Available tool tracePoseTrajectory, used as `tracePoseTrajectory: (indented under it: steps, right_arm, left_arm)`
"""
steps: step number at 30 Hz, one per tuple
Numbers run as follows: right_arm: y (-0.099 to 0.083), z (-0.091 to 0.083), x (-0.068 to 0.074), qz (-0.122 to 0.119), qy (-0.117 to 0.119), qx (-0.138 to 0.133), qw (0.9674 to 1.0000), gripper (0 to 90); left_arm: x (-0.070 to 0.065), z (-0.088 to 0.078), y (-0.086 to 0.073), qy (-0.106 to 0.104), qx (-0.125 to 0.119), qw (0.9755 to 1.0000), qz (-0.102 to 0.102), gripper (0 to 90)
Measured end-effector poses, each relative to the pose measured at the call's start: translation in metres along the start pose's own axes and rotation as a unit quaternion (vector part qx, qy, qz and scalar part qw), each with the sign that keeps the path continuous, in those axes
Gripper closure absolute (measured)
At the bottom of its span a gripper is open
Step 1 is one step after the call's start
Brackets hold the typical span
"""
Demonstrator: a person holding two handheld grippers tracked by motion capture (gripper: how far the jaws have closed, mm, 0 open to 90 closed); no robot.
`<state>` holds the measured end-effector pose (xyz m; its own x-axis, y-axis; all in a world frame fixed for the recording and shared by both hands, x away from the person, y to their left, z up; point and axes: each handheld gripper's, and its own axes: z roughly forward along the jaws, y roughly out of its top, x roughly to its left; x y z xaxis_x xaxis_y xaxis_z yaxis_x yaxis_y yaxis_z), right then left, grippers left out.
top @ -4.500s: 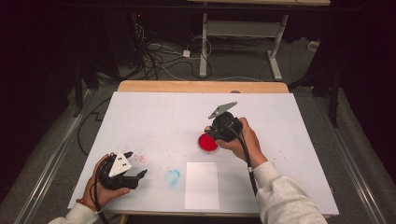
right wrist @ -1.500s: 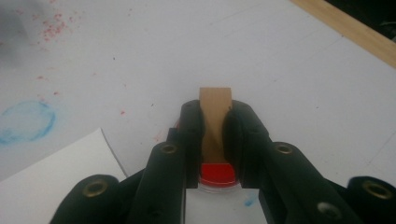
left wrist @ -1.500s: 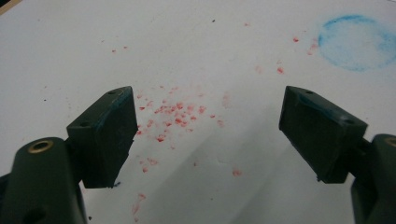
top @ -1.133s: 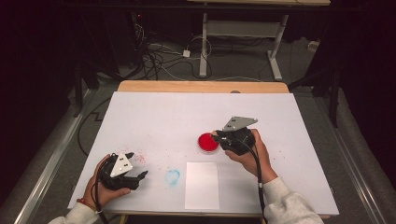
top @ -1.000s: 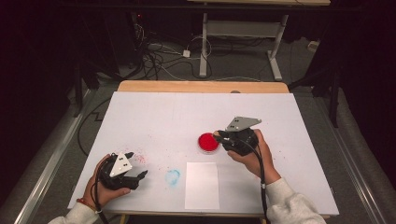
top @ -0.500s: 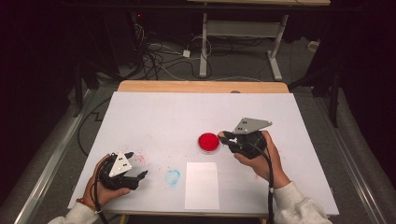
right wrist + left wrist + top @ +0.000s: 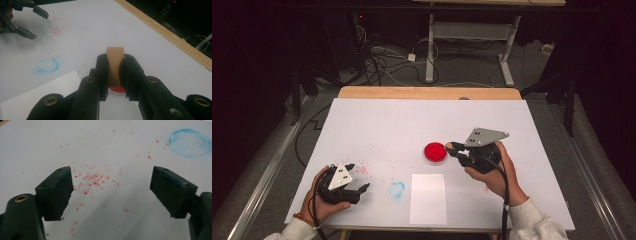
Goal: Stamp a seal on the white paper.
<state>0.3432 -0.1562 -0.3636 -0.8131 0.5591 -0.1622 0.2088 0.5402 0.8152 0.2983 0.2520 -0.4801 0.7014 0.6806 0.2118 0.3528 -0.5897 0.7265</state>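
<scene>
My right gripper (image 7: 455, 149) is shut on a small brown block (image 7: 115, 61), which stands upright between the pads. It hovers just right of a round red dish (image 7: 435, 152), whose rim shows under the jaws (image 7: 116, 90). A white sheet of paper (image 7: 428, 198) lies near the front edge, with a blue ring stain (image 7: 396, 189) to its left. At the front left my left gripper (image 7: 357, 177) rests on the white table (image 7: 412, 125), open and empty. Between its jaws lie red specks (image 7: 92, 178), and the blue ring stain (image 7: 190, 143) shows beyond.
A wooden strip (image 7: 427, 92) runs along the table's far edge. Behind it, on the dark floor, are cables (image 7: 382, 60) and a white stand's legs (image 7: 472, 35). From the right gripper view the left gripper (image 7: 25, 20) sits at the far left.
My right gripper has drawn back to the right and risen slightly from the red dish, still holding the brown block. The left gripper has stayed where it was.
</scene>
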Motion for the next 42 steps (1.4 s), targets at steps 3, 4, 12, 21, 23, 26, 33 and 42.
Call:
tracePoseTrajectory:
  steps: [3, 4, 12, 21, 23, 26, 33, 42]
  right_arm:
    - [0.001, -0.001, 0.002, -0.002, 0.005, -0.001, 1.0, 76.4]
    - [0.001, -0.001, 0.003, -0.001, 0.006, -0.001, 1.0, 76.4]
    - [0.001, 0.0, 0.018, -0.019, 0.024, 0.006, 0.9995, 76.4]
    - [-0.003, 0.011, 0.036, -0.035, 0.048, 0.027, 0.9979, 76.4]
    - [-0.004, 0.012, 0.039, -0.038, 0.053, 0.032, 0.9973, 76.4]
    - [-0.007, 0.015, 0.044, -0.039, 0.057, 0.035, 0.997, 76.4]
    - [-0.015, 0.023, 0.057, -0.045, 0.07, 0.052, 0.9952, 76.4]
    - [-0.028, 0.036, 0.071, -0.058, 0.088, 0.079, 0.9913, 76.4]
  left_arm:
    - [-0.001, 0.001, 0.001, 0.001, 0.001, 1.0, 0.005, 18.1]
    - [-0.002, 0.001, 0.001, -0.001, 0.002, 1.0, 0.007, 18.1]
    - [-0.004, 0.001, 0.001, -0.001, 0.006, 0.9999, 0.011, 18.1]
    - [-0.004, 0.0, 0.001, 0.002, 0.005, 0.9999, 0.01, 18.1]
    - [-0.004, 0.0, 0.001, 0.003, 0.006, 0.9999, 0.01, 18.1]
    - [-0.004, -0.001, 0.001, 0.003, 0.005, 0.9999, 0.01, 18.1]
    - [-0.004, 0.0, 0.003, 0.004, 0.006, 0.9999, 0.012, 18.1]
    - [-0.005, 0.001, 0.004, 0.002, 0.007, 0.9999, 0.013, 18.1]
